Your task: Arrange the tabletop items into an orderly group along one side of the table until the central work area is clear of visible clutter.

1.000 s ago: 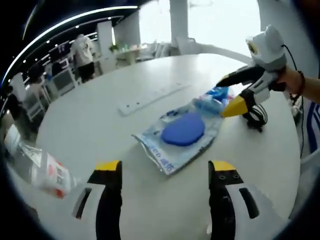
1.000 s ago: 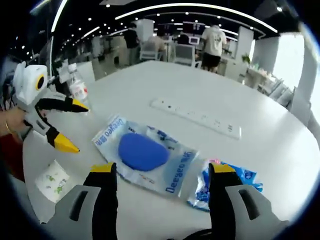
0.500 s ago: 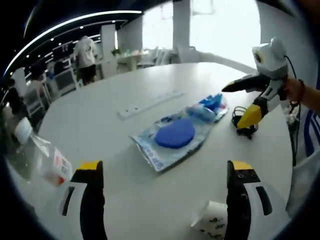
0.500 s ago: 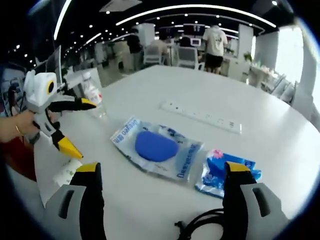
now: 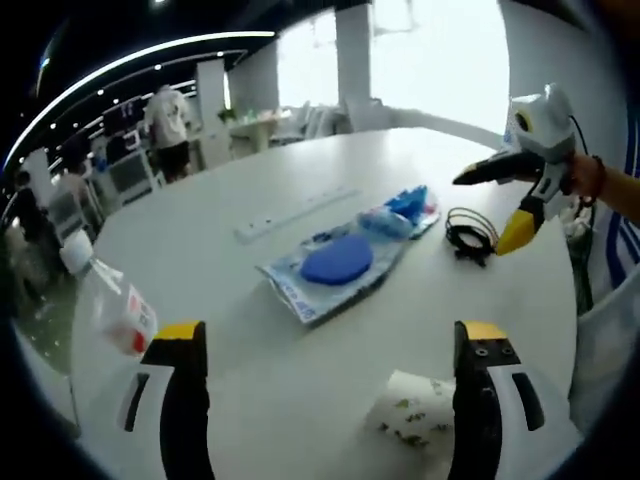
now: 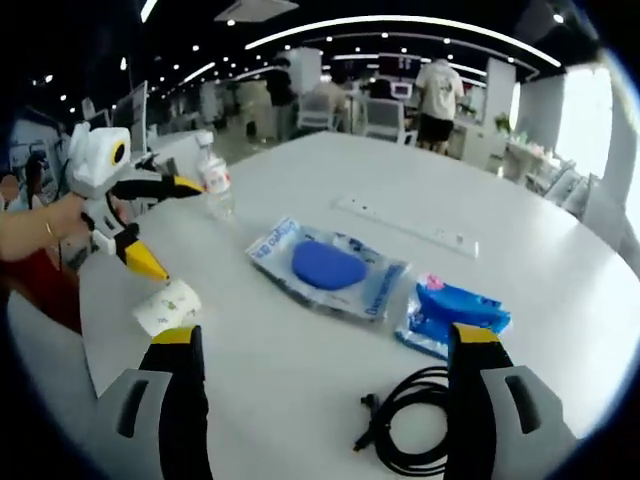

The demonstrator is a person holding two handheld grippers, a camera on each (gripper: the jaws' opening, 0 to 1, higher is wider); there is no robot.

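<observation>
Jaws of the left gripper (image 5: 328, 345) and right gripper (image 6: 324, 345) stand wide apart, holding nothing. Ahead between both pairs lies the clear pouch with a blue disc (image 5: 337, 262). A small blue packet (image 6: 452, 312) and black cable coil (image 6: 408, 422) sit by the right gripper's right jaw; a white tissue pack (image 5: 418, 421) lies beside the left gripper's right jaw, a water bottle (image 5: 108, 302) beyond its left jaw.

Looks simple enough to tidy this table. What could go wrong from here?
The water bottle stands upright near the table's edge; a nudge might tip it off. The black cable lies in loose loops that could snag a jaw. The flat blue-disc packet may be hard to pinch.
</observation>
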